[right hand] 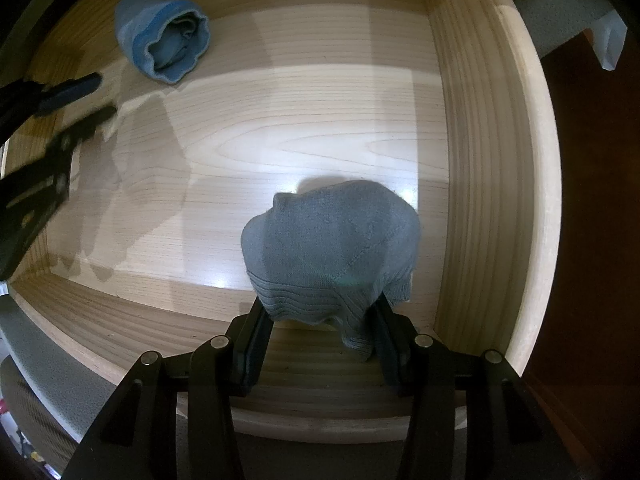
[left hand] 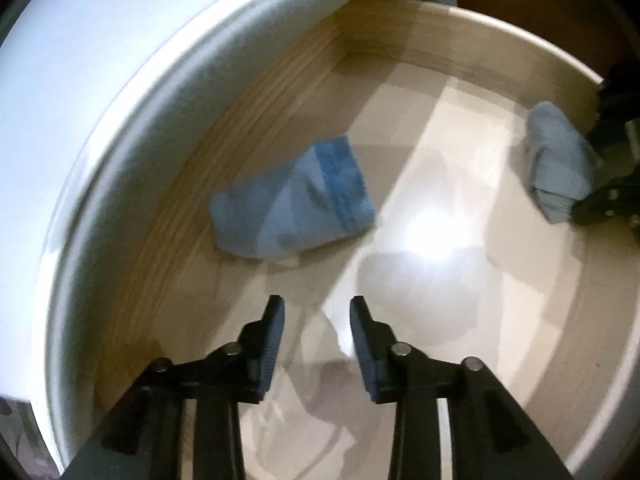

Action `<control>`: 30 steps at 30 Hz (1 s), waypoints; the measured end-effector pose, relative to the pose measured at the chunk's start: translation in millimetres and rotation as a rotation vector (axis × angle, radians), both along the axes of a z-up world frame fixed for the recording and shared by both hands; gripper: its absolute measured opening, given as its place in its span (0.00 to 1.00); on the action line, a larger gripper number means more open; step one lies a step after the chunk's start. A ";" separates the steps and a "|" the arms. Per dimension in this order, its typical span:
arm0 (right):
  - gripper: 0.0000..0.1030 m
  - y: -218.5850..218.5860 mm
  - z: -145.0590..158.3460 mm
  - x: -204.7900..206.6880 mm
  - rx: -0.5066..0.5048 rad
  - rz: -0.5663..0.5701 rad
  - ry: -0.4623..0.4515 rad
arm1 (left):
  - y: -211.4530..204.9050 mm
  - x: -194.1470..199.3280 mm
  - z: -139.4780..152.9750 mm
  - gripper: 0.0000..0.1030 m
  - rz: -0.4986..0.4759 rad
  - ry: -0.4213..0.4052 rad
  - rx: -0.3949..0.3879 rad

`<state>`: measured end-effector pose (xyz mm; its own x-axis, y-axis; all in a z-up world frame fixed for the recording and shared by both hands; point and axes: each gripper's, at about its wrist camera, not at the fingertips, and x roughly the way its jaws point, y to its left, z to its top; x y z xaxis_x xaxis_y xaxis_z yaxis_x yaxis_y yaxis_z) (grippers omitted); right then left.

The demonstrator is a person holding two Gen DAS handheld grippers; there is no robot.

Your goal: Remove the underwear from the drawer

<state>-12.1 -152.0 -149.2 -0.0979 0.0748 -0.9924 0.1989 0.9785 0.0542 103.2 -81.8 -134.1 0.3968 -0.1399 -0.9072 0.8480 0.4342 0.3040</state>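
Two folded bundles in an open wooden drawer, one of them gripped.

The grey-blue bundle [right hand: 332,240] sat between the pads of the right claw [right hand: 322,332], clenched on its ribbed edge, near the drawer's [right hand: 484,184] side wall. The lighter blue bundle [right hand: 162,42] with a darker band lay loose on the drawer floor, well apart from it. The left claw [left hand: 317,316] hung over the floor near that bundle, jaws parted and holding nothing.
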 end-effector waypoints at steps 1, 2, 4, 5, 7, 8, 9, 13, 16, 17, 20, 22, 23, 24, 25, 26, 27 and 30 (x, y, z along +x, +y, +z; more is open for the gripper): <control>0.44 0.1 -0.1 -0.2 0.000 0.000 0.000 | 2.0 -3.4 2.1 0.34 0.007 0.005 -0.002; 0.44 -0.3 0.0 0.0 -0.001 0.000 0.000 | 1.5 -4.3 4.8 0.34 0.014 0.020 -0.002; 0.44 0.0 -0.3 -0.3 -0.002 0.003 0.000 | 10.1 -8.9 7.5 0.34 0.037 0.068 -0.011; 0.44 0.3 0.2 0.0 -0.002 0.005 -0.001 | 11.7 -9.9 9.2 0.34 0.050 0.085 -0.016; 0.44 0.4 0.2 -0.4 -0.002 0.005 -0.002 | 15.0 -11.2 13.2 0.34 0.086 0.114 -0.027; 0.44 0.5 0.9 -0.4 -0.002 0.004 -0.003 | 15.9 -11.0 15.8 0.34 0.107 0.127 -0.040; 0.44 0.6 1.0 -0.5 -0.002 0.004 -0.004 | 17.9 -6.3 15.9 0.35 0.139 0.144 -0.063; 0.44 1.5 1.4 -1.6 0.000 0.009 -0.009 | 22.9 -0.2 23.5 0.39 0.257 0.203 -0.164; 0.44 1.4 2.1 -2.6 0.003 0.011 -0.012 | 29.1 5.3 39.0 0.43 0.322 0.237 -0.249; 0.44 1.6 1.7 -2.0 0.005 0.011 -0.013 | 29.9 5.2 42.2 0.43 0.349 0.258 -0.286; 0.44 1.1 1.9 -2.9 0.006 0.009 -0.015 | 25.4 18.8 60.8 0.44 0.410 0.274 -0.357; 0.43 0.6 2.3 -3.4 0.003 0.006 -0.017 | 24.6 21.6 69.2 0.44 0.445 0.268 -0.391; 0.42 0.9 2.4 -3.4 0.000 0.006 -0.019 | 23.3 22.3 72.4 0.44 0.461 0.261 -0.400; 0.42 1.3 2.3 -3.7 -0.001 0.009 -0.018 | 21.7 22.9 73.6 0.44 0.478 0.261 -0.411; 0.42 1.6 2.2 -4.0 -0.001 0.009 -0.018 | 15.3 23.3 69.5 0.44 0.487 0.262 -0.414; 0.40 2.4 2.6 -4.1 -0.006 0.011 -0.017 | 13.1 24.1 69.1 0.44 0.497 0.263 -0.414; 0.39 3.4 3.3 -3.7 -0.014 0.017 -0.016 | 14.7 24.3 70.0 0.44 0.508 0.265 -0.418; 0.39 3.5 3.7 -3.1 -0.016 0.018 -0.015 | 10.9 29.5 66.1 0.44 0.549 0.267 -0.418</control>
